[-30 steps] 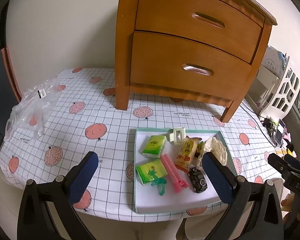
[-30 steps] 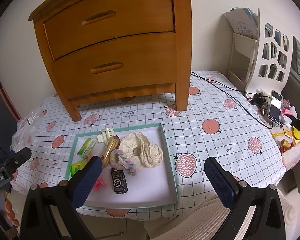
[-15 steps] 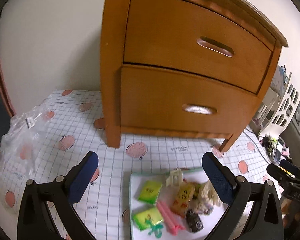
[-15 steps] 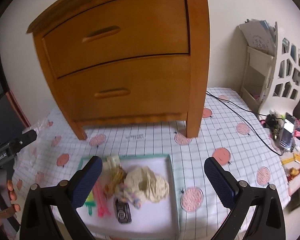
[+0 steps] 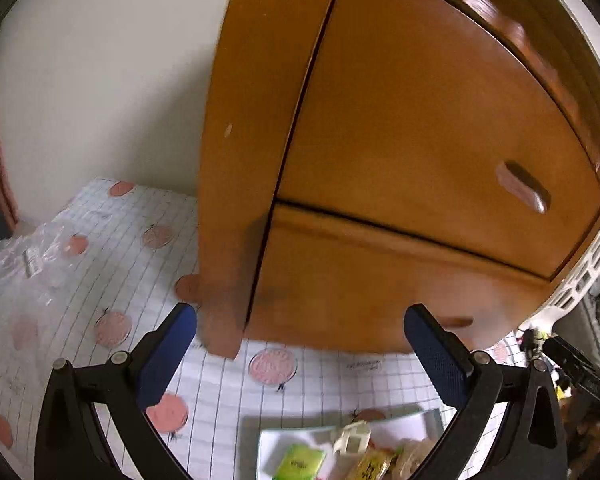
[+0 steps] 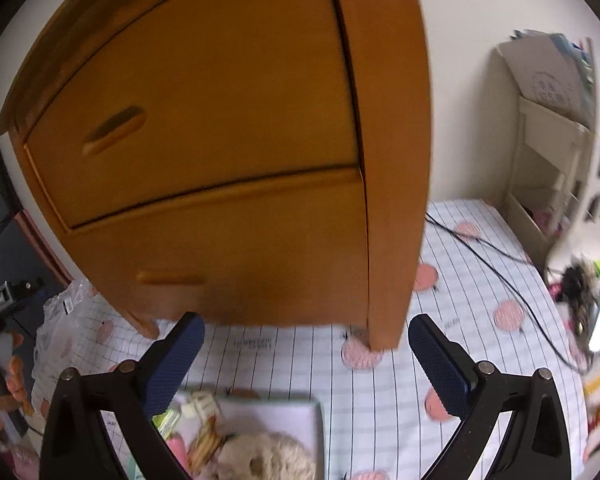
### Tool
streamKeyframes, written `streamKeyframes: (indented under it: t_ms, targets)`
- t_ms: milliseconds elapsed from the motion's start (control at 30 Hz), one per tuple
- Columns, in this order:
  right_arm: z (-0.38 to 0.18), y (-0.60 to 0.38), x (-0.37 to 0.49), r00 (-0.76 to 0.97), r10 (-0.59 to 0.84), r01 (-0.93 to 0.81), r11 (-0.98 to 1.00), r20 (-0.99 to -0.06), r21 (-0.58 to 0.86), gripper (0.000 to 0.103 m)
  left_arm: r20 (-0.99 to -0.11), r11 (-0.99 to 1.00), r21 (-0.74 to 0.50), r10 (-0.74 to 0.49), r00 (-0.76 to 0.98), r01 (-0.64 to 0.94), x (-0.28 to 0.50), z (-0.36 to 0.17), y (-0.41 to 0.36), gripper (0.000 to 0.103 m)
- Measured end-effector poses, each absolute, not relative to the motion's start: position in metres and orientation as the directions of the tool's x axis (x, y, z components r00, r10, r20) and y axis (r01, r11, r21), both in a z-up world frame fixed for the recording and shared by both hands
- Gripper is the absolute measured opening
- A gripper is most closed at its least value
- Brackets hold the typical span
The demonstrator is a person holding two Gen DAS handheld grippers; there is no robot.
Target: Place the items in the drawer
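Both grippers' jaws are held released, empty. A white openwork shelf unit (image 6: 556, 128) is shown clearly only rightward.

Nightstand (image 5: 400, 140): orange-brown wood, smooth, glossy varnish with highlights at 1 o'clock. Tablecloth (image 5: 220, 392): matt printed cloth, gridded. Bag (image 5: 32, 256) at 9 o'clock: clear crinkled plastic. Left gripper (image 5: 300, 354) pads: blue textured rubber-like surface on matt black plastic. Tray (image 6: 300, 420) at 6 o'clock: smooth, pale, matt.
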State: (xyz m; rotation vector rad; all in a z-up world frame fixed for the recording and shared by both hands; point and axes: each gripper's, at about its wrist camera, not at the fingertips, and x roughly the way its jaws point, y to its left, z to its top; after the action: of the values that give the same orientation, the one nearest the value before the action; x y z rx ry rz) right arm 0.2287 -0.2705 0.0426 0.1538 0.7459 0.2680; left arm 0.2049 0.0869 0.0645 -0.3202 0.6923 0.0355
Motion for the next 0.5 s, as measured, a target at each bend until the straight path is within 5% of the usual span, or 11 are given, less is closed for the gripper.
streamKeyframes:
  t_ms: [500]
  targets:
    - [0.041,-0.266,0.296,0.663,0.374,-0.292,0.927,-0.648,0.235,0.103,-0.621,0.948,-0.320,-0.203,0.757,-0.008,0.251,0.070,0.098,0.103]
